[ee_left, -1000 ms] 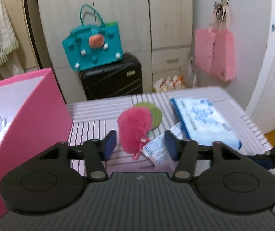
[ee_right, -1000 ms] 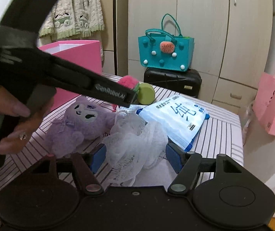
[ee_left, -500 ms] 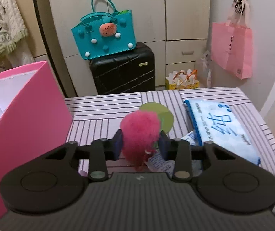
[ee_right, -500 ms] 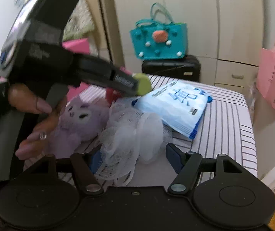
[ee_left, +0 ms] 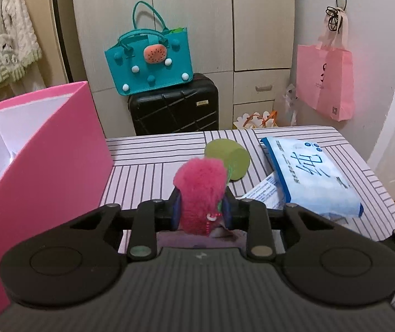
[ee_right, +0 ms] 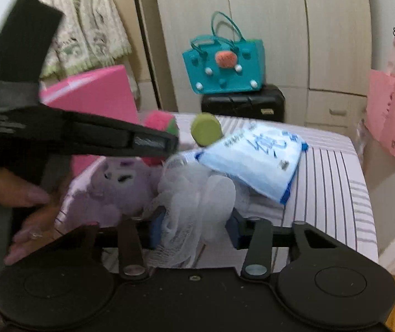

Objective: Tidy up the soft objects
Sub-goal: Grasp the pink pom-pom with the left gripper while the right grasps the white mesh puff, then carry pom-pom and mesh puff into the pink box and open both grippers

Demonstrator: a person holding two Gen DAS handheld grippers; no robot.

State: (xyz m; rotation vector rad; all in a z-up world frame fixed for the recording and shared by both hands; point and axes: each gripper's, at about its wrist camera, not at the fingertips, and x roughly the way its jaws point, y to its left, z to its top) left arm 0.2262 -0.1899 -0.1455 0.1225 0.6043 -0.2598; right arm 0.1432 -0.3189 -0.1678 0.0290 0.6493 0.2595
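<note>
My left gripper [ee_left: 201, 210] is shut on a fluffy pink pompom [ee_left: 200, 191] and holds it above the striped table [ee_left: 147, 166]. The pompom also shows in the right wrist view [ee_right: 160, 120], beyond the left gripper's body. My right gripper [ee_right: 194, 228] has its jaws closing around a white mesh bath puff [ee_right: 197, 196]; the pads touch its sides. A purple plush toy [ee_right: 114, 191] lies left of the puff. A pink box [ee_left: 31, 155] stands open at the table's left.
A green round sponge [ee_left: 229, 157] and a blue-white tissue pack [ee_left: 308, 174] lie on the table's far right. A teal bag [ee_left: 149, 61] on a black suitcase [ee_left: 174, 108] and a pink bag [ee_left: 326, 80] stand beyond the table.
My left gripper closed on the pink pompom and lifted it. My right gripper moved in on the white puff and its jaws narrowed around it.
</note>
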